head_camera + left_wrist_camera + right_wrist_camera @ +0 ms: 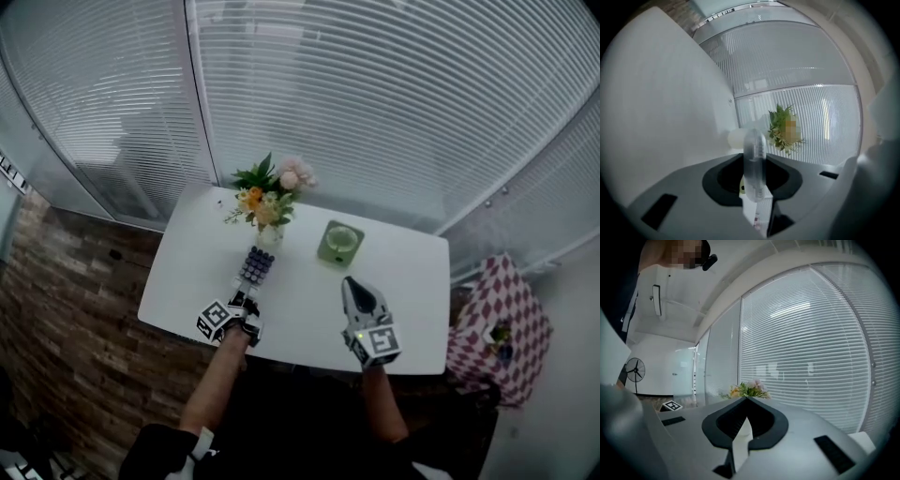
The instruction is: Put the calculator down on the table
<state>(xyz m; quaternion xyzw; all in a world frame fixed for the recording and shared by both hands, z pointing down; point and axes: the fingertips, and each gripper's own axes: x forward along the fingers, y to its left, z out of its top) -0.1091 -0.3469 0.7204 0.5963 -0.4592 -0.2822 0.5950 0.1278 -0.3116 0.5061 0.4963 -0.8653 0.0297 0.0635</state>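
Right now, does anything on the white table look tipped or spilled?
Nothing stands out. The pale vase of flowers stands upright, the green square dish lies flat, and the left gripper holds the dark-keyed calculator near the vase.

Calculator (256,265): slim, pale body with rows of dark keys. It's keys-up and roughly level above the white table (403,281), at the left-centre. Long axis runs away from the person, far end just short of the flower vase (270,234). Near end is clamped in the left gripper (246,298). Can't tell if the underside touches the tabletop. In the left gripper view the calculator (754,157) shows edge-on, a thin translucent strip pinched between the jaws.
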